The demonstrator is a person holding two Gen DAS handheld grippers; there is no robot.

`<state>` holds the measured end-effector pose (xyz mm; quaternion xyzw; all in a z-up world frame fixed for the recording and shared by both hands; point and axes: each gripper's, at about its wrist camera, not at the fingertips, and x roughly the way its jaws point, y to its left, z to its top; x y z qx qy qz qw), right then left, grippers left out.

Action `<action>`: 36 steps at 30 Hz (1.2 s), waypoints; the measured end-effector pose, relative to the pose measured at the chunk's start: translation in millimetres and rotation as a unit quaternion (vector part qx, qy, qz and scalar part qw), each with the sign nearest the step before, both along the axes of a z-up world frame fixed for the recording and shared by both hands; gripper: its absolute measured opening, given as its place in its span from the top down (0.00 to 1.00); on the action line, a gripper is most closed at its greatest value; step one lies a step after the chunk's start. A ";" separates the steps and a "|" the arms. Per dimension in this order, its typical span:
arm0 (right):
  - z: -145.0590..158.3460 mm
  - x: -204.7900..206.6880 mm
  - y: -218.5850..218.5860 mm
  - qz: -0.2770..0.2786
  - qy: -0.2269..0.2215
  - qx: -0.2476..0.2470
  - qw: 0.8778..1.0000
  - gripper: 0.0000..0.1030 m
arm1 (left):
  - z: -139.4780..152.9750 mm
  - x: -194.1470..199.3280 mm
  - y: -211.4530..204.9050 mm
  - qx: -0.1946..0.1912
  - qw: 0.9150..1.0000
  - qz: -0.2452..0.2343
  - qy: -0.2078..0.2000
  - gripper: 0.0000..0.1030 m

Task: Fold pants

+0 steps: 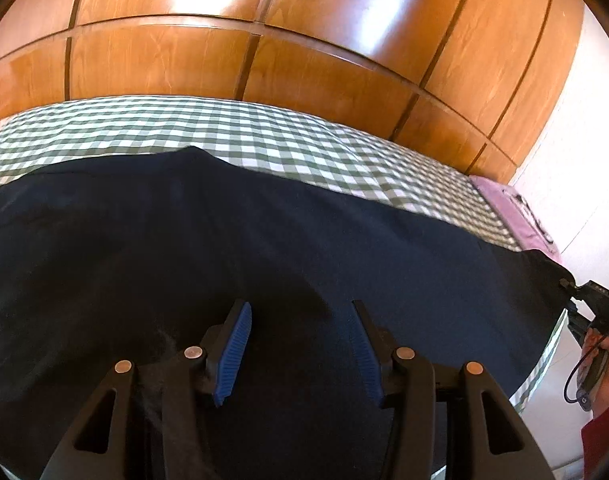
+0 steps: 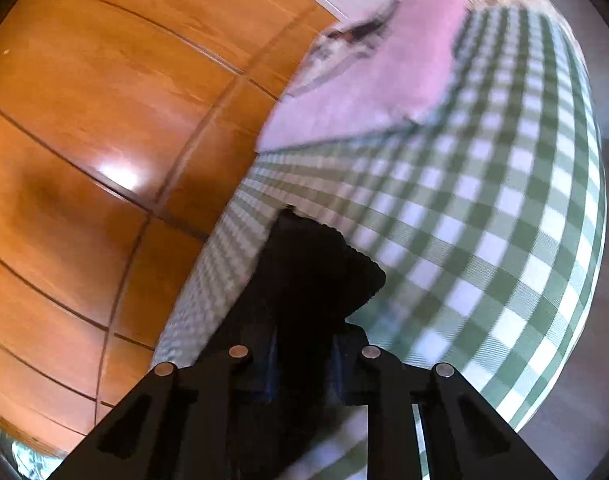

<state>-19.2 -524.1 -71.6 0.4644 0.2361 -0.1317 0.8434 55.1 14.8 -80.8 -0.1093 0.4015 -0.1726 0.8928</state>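
Dark navy pants (image 1: 232,240) lie spread across a bed with a green and white checked cover (image 1: 264,136). My left gripper (image 1: 300,312) is open just above the middle of the pants, its blue pads (image 1: 234,352) apart and empty. My right gripper (image 2: 304,344) is shut on a bunched end of the pants (image 2: 312,264), which sticks out dark between its fingers above the checked cover (image 2: 484,220). In the left wrist view the right gripper (image 1: 596,312) shows at the far right edge, at the end of the pants.
A wooden wardrobe (image 1: 264,40) stands behind the bed and also shows in the right wrist view (image 2: 84,140). A pink pillow (image 2: 376,72) lies at the head of the bed. A white wall (image 1: 576,168) is at the right.
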 end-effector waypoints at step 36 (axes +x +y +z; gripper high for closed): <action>59.1 67.3 385.5 0.437 -0.060 -0.309 0.843 0.80 | -1.3 -26.9 76.8 -0.107 0.991 0.086 0.002 0.51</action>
